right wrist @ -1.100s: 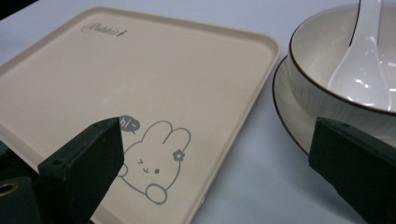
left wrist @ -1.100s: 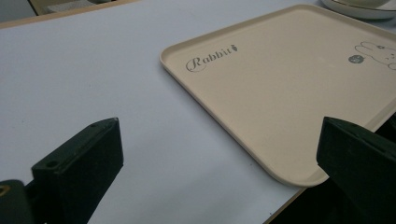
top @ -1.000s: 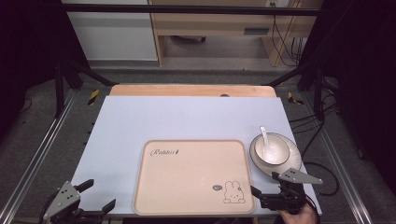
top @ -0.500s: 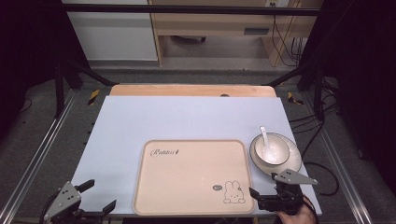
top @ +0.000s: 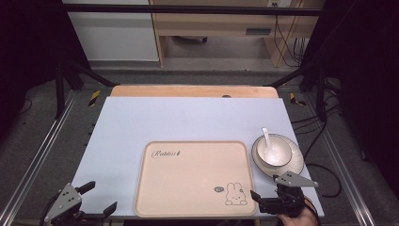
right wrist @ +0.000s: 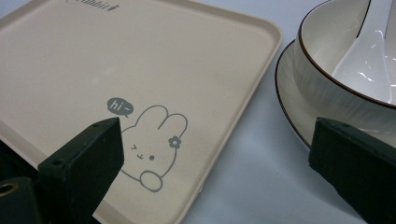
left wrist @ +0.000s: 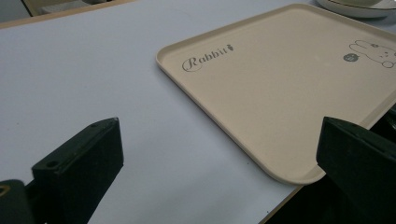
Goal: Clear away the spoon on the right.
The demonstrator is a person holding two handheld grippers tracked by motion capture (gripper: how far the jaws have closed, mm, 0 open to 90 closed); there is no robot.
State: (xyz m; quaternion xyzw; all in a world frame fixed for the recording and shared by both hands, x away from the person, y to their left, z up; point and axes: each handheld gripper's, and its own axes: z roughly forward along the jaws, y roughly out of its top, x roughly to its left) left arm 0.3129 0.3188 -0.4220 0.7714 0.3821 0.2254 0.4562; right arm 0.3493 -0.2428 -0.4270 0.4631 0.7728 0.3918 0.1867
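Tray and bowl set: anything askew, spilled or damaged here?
Nothing stands out. The tray lies flat and square on the table; the bowl sits upright on its saucer with the spoon inside. No spills show.

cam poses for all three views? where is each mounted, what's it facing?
High view: above the near edge, looking forward and down at the table; left gripper and right gripper show.
Left gripper view: low, between open jaws, facing the tray.
Right gripper view: low, between open jaws, facing the bowl.
All share the tray.

Grey floor (top: 42, 141), wooden desk (top: 211, 21) beyond, dark surroundings
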